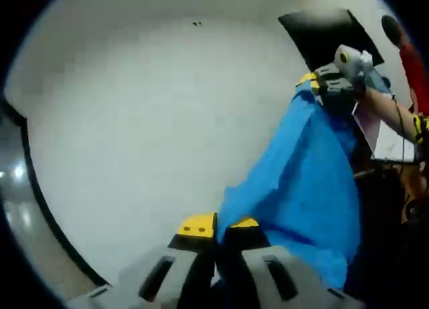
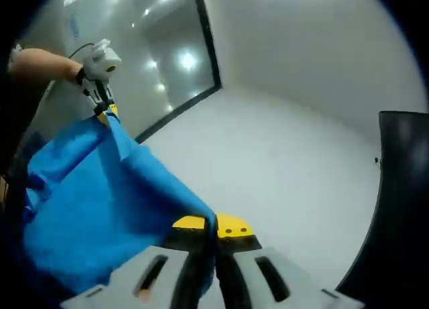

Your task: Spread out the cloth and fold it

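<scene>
A bright blue cloth [image 1: 305,188] hangs stretched between my two grippers, above a white table [image 1: 147,135]. In the left gripper view my left gripper [image 1: 217,223] is shut on one corner of the cloth, and my right gripper [image 1: 316,81] holds the far corner at the upper right. In the right gripper view my right gripper [image 2: 214,223] is shut on the cloth [image 2: 87,208], whose top edge runs up to my left gripper [image 2: 106,111] at the upper left. The cloth sags in folds below that taut edge.
The white table [image 2: 281,161] ends at a dark edge [image 2: 177,111], with shiny grey floor [image 2: 161,47] beyond. A black object [image 2: 395,208] stands at the right. A black panel [image 1: 328,34] lies at the table's far side. A person's forearm [image 1: 389,111] holds the right gripper.
</scene>
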`<action>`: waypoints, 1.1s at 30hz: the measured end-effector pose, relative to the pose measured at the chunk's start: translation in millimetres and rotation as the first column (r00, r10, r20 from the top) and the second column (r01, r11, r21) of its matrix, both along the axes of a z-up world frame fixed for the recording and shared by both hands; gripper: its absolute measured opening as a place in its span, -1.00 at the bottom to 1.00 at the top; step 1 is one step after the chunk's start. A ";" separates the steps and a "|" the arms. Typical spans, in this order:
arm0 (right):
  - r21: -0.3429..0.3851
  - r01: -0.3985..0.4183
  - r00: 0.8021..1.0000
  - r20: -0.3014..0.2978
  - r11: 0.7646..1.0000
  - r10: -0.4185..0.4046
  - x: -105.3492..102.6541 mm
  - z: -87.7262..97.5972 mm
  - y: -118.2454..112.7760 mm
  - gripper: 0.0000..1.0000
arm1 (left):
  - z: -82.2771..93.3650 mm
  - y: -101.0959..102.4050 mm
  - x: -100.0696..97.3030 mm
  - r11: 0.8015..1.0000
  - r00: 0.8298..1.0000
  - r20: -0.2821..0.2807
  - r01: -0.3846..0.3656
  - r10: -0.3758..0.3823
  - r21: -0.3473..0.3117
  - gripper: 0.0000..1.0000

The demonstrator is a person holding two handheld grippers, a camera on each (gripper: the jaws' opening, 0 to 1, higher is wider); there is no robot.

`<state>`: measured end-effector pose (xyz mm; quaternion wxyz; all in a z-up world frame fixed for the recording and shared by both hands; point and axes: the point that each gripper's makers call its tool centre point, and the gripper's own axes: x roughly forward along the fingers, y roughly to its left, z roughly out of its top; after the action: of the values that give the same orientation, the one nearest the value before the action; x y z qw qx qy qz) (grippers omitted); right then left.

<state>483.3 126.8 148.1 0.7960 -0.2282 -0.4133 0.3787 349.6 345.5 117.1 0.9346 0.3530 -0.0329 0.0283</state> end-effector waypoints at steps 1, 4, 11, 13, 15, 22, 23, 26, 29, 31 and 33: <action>0.041 0.014 0.999 0.032 0.999 -0.016 -4.8 14.3 -11.5 -1.00 | 13.5 -15.3 -8.6 0.999 0.998 0.049 0.051 -0.051 0.002 -1.00; 0.136 -0.053 0.997 0.064 0.989 0.045 -23.8 46.8 -46.5 -1.00 | 25.9 -45.5 -29.7 0.978 0.976 0.067 0.209 -0.208 -0.002 -1.00; 0.001 -0.106 0.994 0.033 0.994 0.106 -27.3 15.1 -40.5 -1.00 | -30.5 -42.3 -30.3 0.933 0.929 -0.123 0.333 -0.349 -0.133 -1.00; -0.031 -0.110 0.994 0.022 0.993 0.111 -22.1 8.4 -34.7 -1.00 | -42.3 -36.1 -28.0 0.939 0.925 -0.173 0.317 -0.337 -0.134 -1.00; -0.043 -0.101 0.994 0.030 0.994 0.103 -23.5 11.8 -33.3 -1.00 | -37.3 -35.8 -31.5 0.947 0.931 -0.175 0.307 -0.320 -0.097 -1.00; 0.042 -0.183 0.982 0.052 0.982 0.181 -34.8 31.1 -31.3 -1.00 | 25.2 -31.8 -42.9 0.974 0.979 -0.019 0.203 -0.203 0.101 -1.00; 0.033 -0.210 0.978 0.017 0.977 0.209 -27.6 18.8 -21.2 -1.00 | 17.0 -23.5 -34.4 0.977 0.982 -0.047 0.188 -0.184 0.096 -1.00; -0.045 -0.209 0.969 -0.145 0.977 0.201 21.5 -38.4 17.5 -1.00 | -39.7 6.3 4.8 0.987 0.970 -0.186 0.163 -0.157 0.016 -1.00; -0.079 -0.221 0.947 -0.257 0.972 0.194 67.9 -99.3 55.6 -1.00 | -97.3 63.0 57.5 0.998 0.964 -0.264 -0.006 0.022 0.060 -1.00; -0.086 -0.203 0.934 -0.315 0.975 0.166 94.7 -132.3 75.9 -1.00 | -122.9 89.4 91.0 0.989 0.960 -0.252 -0.095 0.121 0.113 -1.00; -0.082 -0.141 0.950 -0.292 0.987 0.112 117.0 -143.0 87.3 -1.00 | -120.7 106.4 118.3 0.963 0.967 -0.139 -0.183 0.213 0.198 -1.00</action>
<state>600.3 214.1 5.1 0.8089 -0.1843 -0.2879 0.4785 467.9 452.0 -3.6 0.8901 0.4404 0.0749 0.0905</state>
